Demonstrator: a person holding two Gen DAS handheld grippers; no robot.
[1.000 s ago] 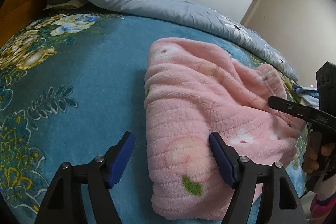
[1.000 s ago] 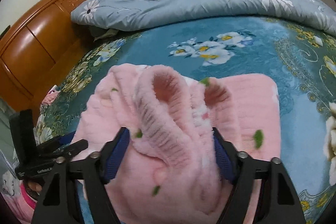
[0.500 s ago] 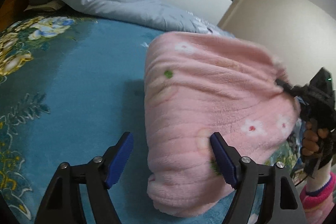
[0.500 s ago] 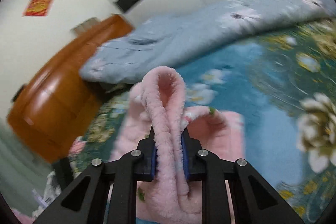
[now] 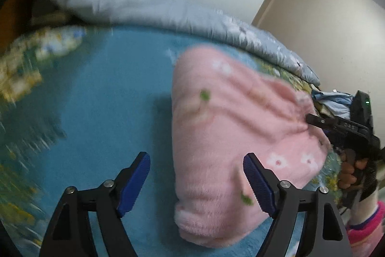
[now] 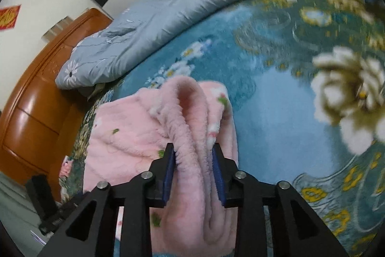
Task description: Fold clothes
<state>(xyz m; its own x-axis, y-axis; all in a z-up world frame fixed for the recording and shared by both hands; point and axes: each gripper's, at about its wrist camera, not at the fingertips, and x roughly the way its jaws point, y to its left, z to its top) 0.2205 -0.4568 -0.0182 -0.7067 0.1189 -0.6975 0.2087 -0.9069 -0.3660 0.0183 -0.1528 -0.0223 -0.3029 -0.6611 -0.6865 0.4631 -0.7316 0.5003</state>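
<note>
From the left wrist: left gripper [image 5: 197,181] spread wide and empty above the bed [image 5: 108,93], the pink fleece [image 5: 231,136] ahead and to its right, bundled thick, dotted with small flowers and green leaves. Right gripper [image 5: 310,117] bites its far edge. From the right wrist: right gripper [image 6: 193,169] pinching a plump ridge of fleece [image 6: 190,127], the rest sagging onto the bed. Soft, light, floppy I'd say; best gripped at a hem.

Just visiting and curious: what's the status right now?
Right gripper jaws shut on pink fleece garment. Left gripper open, holding nothing, garment's edge between its jaws. Garment on blue floral bedspread. Nothing blocking.
</note>
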